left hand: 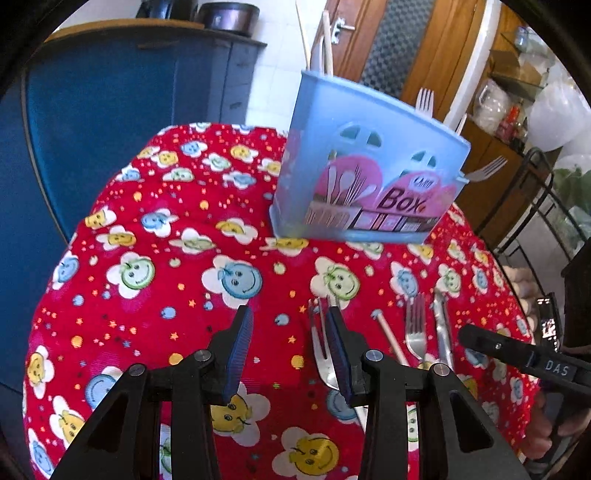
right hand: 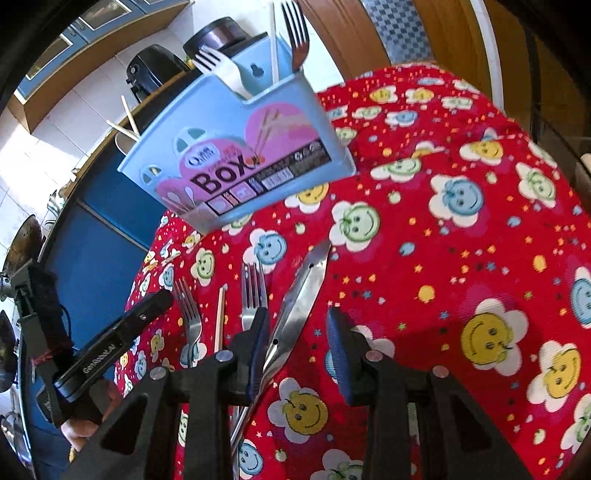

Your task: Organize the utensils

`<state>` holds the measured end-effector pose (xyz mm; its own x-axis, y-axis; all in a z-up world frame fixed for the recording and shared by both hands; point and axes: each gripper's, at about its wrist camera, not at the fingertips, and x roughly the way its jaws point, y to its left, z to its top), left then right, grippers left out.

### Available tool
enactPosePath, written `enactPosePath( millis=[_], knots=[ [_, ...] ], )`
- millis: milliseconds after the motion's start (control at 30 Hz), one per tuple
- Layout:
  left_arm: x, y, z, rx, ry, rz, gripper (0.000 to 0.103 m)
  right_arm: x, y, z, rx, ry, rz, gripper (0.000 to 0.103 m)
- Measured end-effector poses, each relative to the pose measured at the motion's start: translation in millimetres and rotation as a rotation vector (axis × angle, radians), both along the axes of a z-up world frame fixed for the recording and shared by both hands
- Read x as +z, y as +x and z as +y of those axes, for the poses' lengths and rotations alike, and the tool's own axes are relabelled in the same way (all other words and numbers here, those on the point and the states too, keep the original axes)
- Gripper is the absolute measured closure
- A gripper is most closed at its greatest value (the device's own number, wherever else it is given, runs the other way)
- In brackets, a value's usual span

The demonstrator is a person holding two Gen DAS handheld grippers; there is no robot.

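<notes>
I'm looking into a home kitchen. Dark pots [left hand: 228,16] are sitting on a blue cabinet [left hand: 122,92]. A smiley-print tablecloth [left hand: 177,258] is covering the table.

Red smiley-flower tablecloth [left hand: 177,295], blue holder [left hand: 332,122]

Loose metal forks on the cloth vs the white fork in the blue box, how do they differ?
The two metal forks lie flat on the red tablecloth; the white fork stands tilted, tines up, in the blue utensil box. The metal ones are shiny steel; the white one looks matte, likely plastic. Shared: the same multi-tined fork shape.
</notes>
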<state>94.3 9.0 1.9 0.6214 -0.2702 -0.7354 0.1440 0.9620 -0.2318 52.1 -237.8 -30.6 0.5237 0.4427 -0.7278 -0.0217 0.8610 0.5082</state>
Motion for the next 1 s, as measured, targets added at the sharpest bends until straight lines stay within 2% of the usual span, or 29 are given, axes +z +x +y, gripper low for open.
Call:
enactPosePath(
  millis=[167, 333, 433, 467, 567, 600, 867, 1000],
  knots=[
    [-12, 7, -1, -0.038, -0.047, 0.037, 0.061, -5, 5, 4, 0.017, 0.001, 0.009, 0.068],
    [-15, 12, -5, -0.074, -0.081, 0.032, 0.062, -6, 8, 8, 0.027, -0.009, 0.006, 0.068],
    [-17, 13, -7, -0.107, -0.116, 0.043, 0.073, -6, 8, 9, 0.026, -0.008, 0.004, 0.068],
    [-18, 13, -10, -0.116, -0.122, 0.044, 0.08, -6, 9, 9, 0.026, -0.007, 0.004, 0.068],
    [-18, 11, -14, -0.131, -0.116, 0.033, 0.084, -6, 9, 8, 0.026, -0.008, 0.001, 0.068],
    [-17, 10, -15, -0.136, -0.113, 0.026, 0.092, -6, 9, 8, 0.026, -0.007, 0.001, 0.068],
    [-9, 2, -15, -0.124, -0.1, -0.018, 0.099, -8, 12, 6, 0.029, 0.019, 0.002, 0.068],
    [-4, -2, -11, -0.102, -0.085, -0.045, 0.1, -7, 19, 13, 0.032, -0.035, -0.002, 0.077]
  ],
)
